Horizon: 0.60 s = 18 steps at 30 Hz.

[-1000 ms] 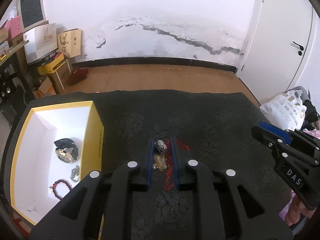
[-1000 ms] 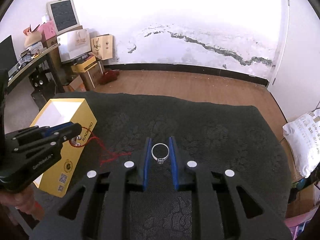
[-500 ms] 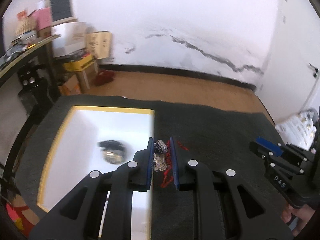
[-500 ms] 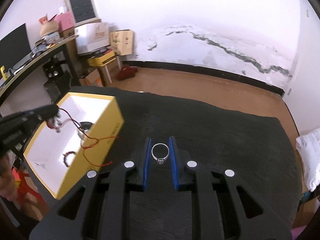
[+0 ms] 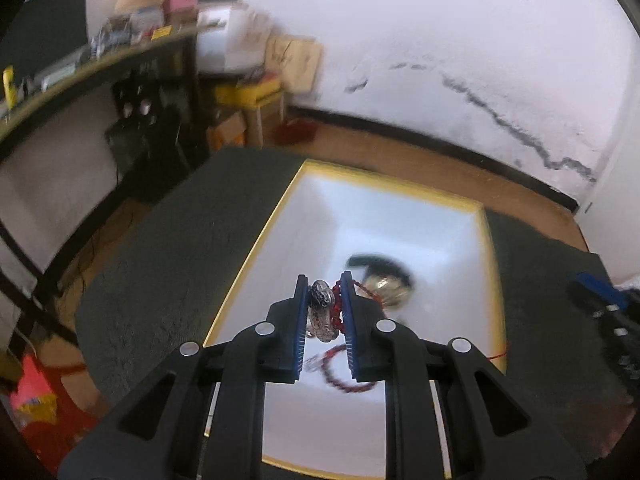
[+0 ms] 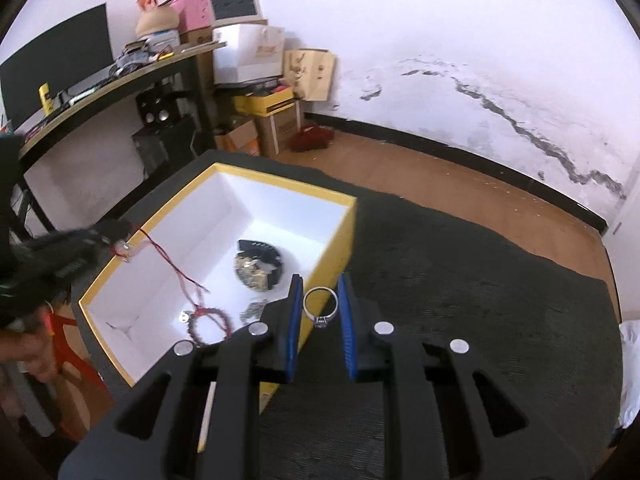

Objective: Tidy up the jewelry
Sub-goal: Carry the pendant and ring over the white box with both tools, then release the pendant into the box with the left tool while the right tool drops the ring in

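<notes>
Claws over yellow-rimmed white box (image 6: 340,236) | left claw (image 5: 325,312) pinching silver carved pendant (image 5: 321,312) on red cord (image 6: 172,266), long axis along fingers, cord trailing into box | right claw (image 6: 319,308) pinching silver ring (image 6: 320,306), stone toward camera, above box's near wall | dark tabletop (image 6: 460,280)

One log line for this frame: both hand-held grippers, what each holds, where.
left hand-held gripper: shut on silver pendant, above yellow box | right hand-held gripper: shut on ring, beside box | in box: watch, bead bracelet
</notes>
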Motion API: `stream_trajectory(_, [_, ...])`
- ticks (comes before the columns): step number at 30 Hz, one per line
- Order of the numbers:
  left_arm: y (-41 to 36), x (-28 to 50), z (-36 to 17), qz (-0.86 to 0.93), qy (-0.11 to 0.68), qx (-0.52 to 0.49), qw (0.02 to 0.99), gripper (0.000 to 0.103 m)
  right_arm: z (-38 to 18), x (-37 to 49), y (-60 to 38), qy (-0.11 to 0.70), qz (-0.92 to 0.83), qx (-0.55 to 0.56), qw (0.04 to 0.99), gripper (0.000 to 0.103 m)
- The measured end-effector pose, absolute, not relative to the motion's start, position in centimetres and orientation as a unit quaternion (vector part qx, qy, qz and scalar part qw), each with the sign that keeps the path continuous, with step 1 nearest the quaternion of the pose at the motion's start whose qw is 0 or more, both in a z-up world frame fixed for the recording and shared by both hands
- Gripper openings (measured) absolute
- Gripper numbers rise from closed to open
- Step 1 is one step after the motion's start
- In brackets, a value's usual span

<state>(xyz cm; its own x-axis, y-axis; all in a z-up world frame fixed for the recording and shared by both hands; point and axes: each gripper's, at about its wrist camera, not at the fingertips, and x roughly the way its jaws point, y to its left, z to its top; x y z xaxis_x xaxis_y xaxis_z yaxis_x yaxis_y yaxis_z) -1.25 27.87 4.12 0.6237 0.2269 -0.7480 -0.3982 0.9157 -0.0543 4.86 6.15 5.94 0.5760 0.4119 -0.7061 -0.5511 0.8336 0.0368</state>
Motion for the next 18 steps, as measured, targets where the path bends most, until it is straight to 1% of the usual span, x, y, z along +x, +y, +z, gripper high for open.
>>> stream_trajectory(3, [29.2,-0.8,1.4,0.17,0.426,-0.13,0.879,0.016,5.4,4.7,7.5,0.372,0.281,-0.099,0.879,0.018])
stream_trajectory(6, [29.4,-0.2,-0.4,0.163,0.447,-0.123,0.871,0.016,4.9,4.6,8.9,0.373,0.287,-0.103,0.876,0.018])
stream_trajectory(11, [29.4,0.0,-2.1,0.161,0.463,-0.116,0.864,0.016,4.4,4.6,9.4,0.375,0.29,-0.104,0.874,0.018])
stream_trajectory(18, [28.9,0.6,-3.2,0.157,0.476,-0.117,0.858,0.016,4.4,4.6,9.2,0.375,0.291,-0.104,0.874,0.018])
